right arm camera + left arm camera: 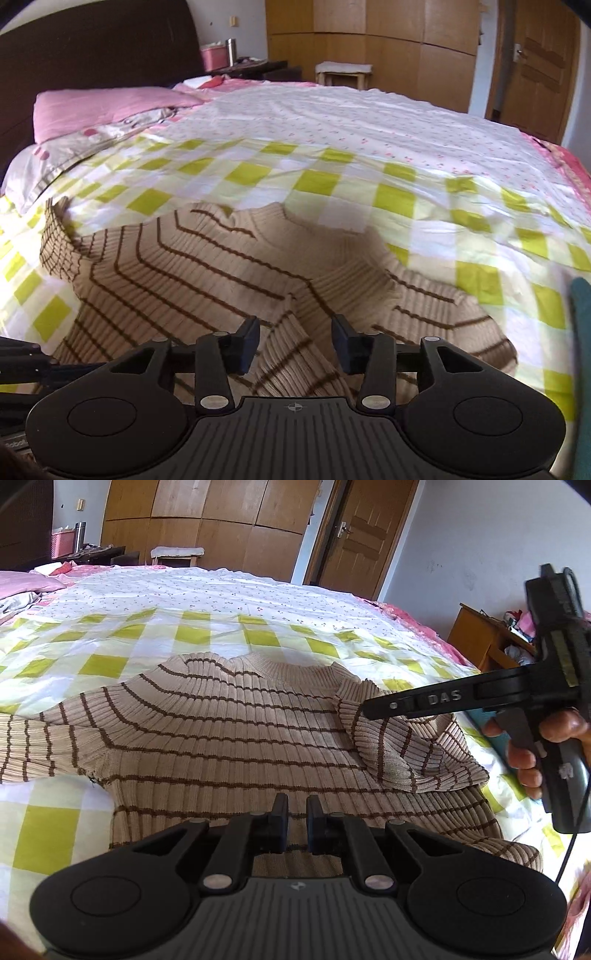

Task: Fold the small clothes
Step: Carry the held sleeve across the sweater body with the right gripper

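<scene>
A beige sweater with thin brown stripes lies flat on the bed, neck away from me; it also shows in the right wrist view. Its right sleeve is folded in over the body. My left gripper hovers low over the hem, fingers a narrow gap apart with nothing between them. My right gripper is open over the folded sleeve, which lies between the spread fingers. From the left wrist view the right gripper's fingertips rest by the sleeve cuff.
The bed carries a white and lime-green checked sheet. A pink pillow lies at the dark headboard. A wooden wardrobe, a door, a stool and a bedside cabinet stand around.
</scene>
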The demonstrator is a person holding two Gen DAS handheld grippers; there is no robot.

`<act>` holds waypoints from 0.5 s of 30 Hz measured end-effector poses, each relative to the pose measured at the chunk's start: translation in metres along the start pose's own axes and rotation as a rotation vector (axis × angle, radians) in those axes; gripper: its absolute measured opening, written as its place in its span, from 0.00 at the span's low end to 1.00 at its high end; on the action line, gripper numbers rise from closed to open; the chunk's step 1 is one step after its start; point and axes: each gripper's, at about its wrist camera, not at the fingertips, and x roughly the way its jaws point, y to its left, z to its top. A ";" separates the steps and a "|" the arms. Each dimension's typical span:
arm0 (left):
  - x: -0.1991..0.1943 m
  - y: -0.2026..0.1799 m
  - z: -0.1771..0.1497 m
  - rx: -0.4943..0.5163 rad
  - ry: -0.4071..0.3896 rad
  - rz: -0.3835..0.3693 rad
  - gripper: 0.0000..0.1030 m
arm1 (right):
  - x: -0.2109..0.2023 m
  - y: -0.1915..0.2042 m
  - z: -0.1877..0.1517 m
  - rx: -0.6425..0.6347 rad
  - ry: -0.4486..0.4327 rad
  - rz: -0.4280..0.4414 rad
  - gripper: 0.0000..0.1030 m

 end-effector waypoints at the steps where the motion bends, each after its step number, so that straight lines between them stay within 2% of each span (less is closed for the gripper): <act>1: 0.000 0.001 0.000 -0.001 -0.002 0.000 0.16 | 0.009 0.004 0.004 -0.015 0.016 -0.008 0.43; 4: -0.001 0.003 0.001 -0.004 -0.005 -0.001 0.16 | 0.033 0.008 0.011 -0.041 0.085 -0.031 0.35; 5: -0.002 0.004 0.001 -0.005 -0.005 -0.001 0.16 | 0.039 0.006 0.011 -0.041 0.111 -0.028 0.21; 6: -0.002 0.005 0.001 -0.006 -0.006 -0.002 0.16 | 0.043 0.005 0.011 -0.035 0.132 -0.023 0.13; 8: -0.005 0.006 0.001 -0.005 -0.012 -0.002 0.16 | 0.042 0.000 0.012 0.005 0.148 0.014 0.08; 10: -0.008 0.006 0.002 -0.003 -0.023 -0.001 0.16 | 0.027 -0.004 0.015 0.040 0.101 0.087 0.07; 15: -0.011 0.008 0.002 -0.012 -0.033 0.000 0.16 | -0.021 -0.012 0.027 0.119 -0.075 0.385 0.07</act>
